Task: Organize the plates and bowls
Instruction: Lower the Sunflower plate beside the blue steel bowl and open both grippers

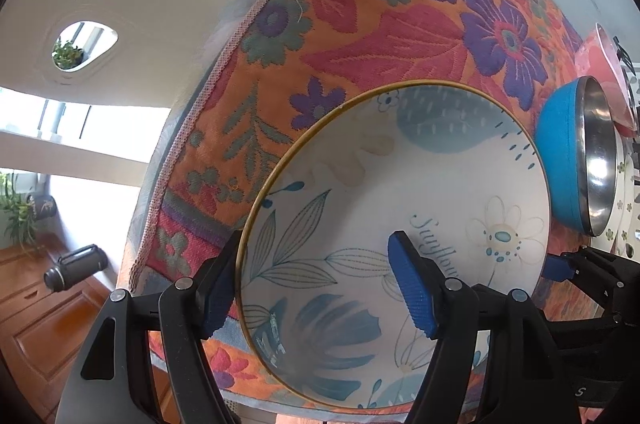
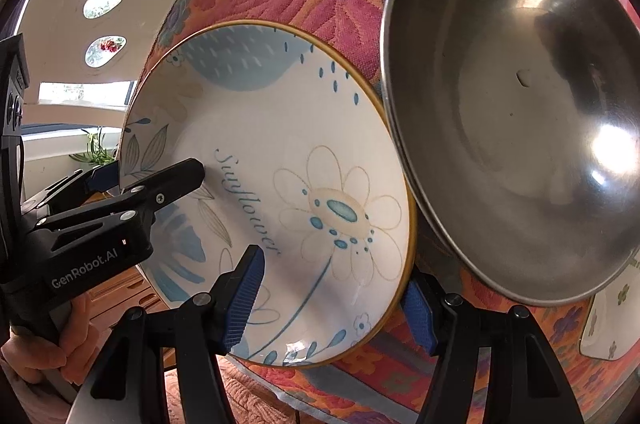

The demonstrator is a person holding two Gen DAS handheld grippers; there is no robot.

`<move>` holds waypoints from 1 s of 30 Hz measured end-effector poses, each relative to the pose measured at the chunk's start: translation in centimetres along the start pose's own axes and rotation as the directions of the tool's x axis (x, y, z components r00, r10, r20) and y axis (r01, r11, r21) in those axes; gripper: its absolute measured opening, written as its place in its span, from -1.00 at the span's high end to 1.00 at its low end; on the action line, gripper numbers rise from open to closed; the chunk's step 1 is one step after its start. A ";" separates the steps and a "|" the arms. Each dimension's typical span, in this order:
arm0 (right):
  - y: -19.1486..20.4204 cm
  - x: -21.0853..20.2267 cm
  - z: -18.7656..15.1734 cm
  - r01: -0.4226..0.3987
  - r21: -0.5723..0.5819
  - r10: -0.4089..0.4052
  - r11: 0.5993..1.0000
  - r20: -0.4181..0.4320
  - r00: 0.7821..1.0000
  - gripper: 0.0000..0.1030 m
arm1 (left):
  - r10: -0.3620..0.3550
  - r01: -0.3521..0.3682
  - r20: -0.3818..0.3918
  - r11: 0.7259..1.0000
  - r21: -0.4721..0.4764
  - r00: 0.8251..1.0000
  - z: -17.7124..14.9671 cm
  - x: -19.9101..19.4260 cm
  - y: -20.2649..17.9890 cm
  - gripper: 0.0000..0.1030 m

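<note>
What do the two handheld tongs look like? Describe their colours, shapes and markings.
Both tongs are black plastic with two angular fingers, silver pivot screws and ribbed blue pads. In the right wrist view, the left tongs carry white "GenRobot.AI" lettering on their black body. The right tongs look the same. No sleeve or cable shows.

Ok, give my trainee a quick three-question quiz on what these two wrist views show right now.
1. True or false: the plate on the floral tablecloth bears the word "Sunflower".
2. The steel-lined bowl beside it is which colour outside? A red, B blue, C green.
3. Fill in: the left claw and the right claw each have one finger inside the plate and one ____ its rim.
Key: 1 true; 2 B; 3 outside.
</note>
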State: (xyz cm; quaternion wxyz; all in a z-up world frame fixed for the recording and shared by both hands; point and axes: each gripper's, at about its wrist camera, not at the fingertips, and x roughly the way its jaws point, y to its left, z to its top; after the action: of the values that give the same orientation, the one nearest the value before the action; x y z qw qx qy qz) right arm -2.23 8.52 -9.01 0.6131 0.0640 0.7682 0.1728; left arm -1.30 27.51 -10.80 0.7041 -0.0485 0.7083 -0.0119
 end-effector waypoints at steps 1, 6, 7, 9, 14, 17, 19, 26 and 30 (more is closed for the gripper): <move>0.2 0.0 0.1 0.002 -0.002 -0.002 1.000 -0.001 1.000 -0.23 | 0.005 -0.005 0.000 1.000 -0.003 1.000 0.0 -0.1 0.0 -0.35; 0.5 0.0 -0.2 -0.004 -0.012 0.004 1.000 0.003 1.000 -0.24 | 0.035 -0.035 -0.003 0.999 -0.016 0.999 -0.3 -0.4 -0.3 -0.33; 0.6 -0.1 -0.3 -0.006 -0.015 0.006 1.000 0.003 1.000 -0.24 | 0.040 -0.040 -0.003 0.999 -0.017 0.999 -0.4 -0.4 -0.4 -0.32; 0.7 -0.2 -0.6 -0.006 -0.020 0.006 1.000 0.005 1.000 -0.24 | 0.047 -0.047 -0.003 0.999 -0.025 0.999 -0.5 -0.6 -0.4 -0.32; 1.0 -0.9 -1.4 -0.006 -0.036 0.007 0.999 0.011 1.000 -0.24 | 0.065 -0.065 -0.011 0.997 -0.051 0.998 -0.9 -1.5 -0.2 -0.32; 1.1 -1.6 -2.0 -0.007 -0.047 0.008 0.999 0.018 1.000 -0.24 | 0.090 -0.090 0.002 0.994 -0.063 0.996 -1.3 -2.5 -0.2 -0.33; 1.1 -2.3 -2.4 -0.007 -0.059 0.009 0.998 0.025 1.000 -0.24 | 0.103 -0.102 0.008 0.992 -0.080 0.995 -1.5 -3.4 -0.2 -0.35; 0.6 -4.6 -3.6 -0.014 -0.091 0.019 0.996 0.054 0.998 -0.24 | 0.144 -0.141 0.013 0.981 -0.131 0.989 -1.6 -5.5 -0.9 -0.35; 0.4 -6.9 -4.0 -0.017 -0.115 0.026 0.993 0.085 0.996 -0.24 | 0.147 -0.140 0.034 0.980 -0.144 0.989 -1.8 -7.0 -2.3 -0.35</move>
State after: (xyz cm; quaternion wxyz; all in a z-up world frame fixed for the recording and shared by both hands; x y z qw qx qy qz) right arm -4.50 6.01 -1.78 0.6463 0.0446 0.7293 0.2199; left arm -2.90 25.72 -3.64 0.7134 -0.0474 0.6933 0.0902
